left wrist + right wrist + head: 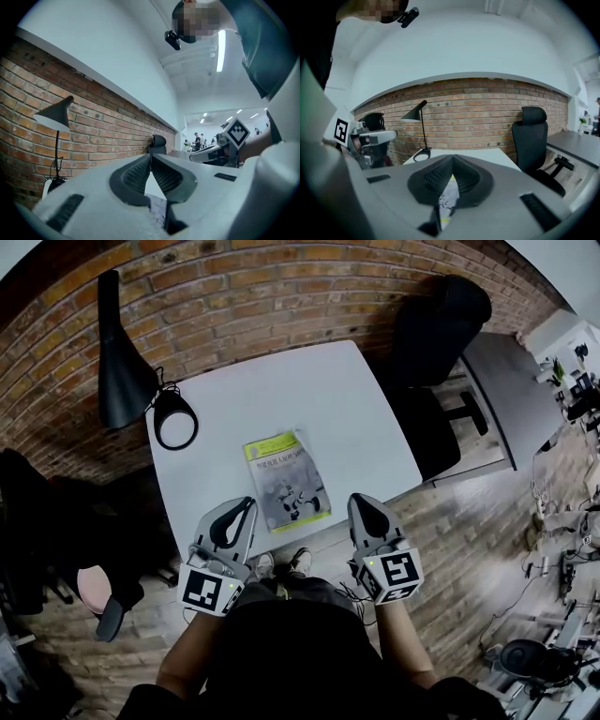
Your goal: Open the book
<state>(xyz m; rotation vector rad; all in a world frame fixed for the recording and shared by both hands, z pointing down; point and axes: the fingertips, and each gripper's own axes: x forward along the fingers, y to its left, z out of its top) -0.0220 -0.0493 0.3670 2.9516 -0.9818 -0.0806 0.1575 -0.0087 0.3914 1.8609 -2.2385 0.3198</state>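
A closed book (286,480) with a yellow-green and grey cover lies flat on the white table (328,390), near its front edge. My left gripper (246,503) hovers at the table's front edge, just left of the book, its tips touching with nothing between them. My right gripper (360,500) is at the book's lower right, also shut and empty. In the right gripper view a strip of the book (449,196) shows below the meeting tips (452,157). In the left gripper view the tips (151,155) meet, and a bit of the book (158,211) shows beneath.
A black desk lamp (127,367) with a round base (175,420) stands at the table's far left corner. A black office chair (436,352) sits at the table's right side. A brick wall (244,296) runs behind.
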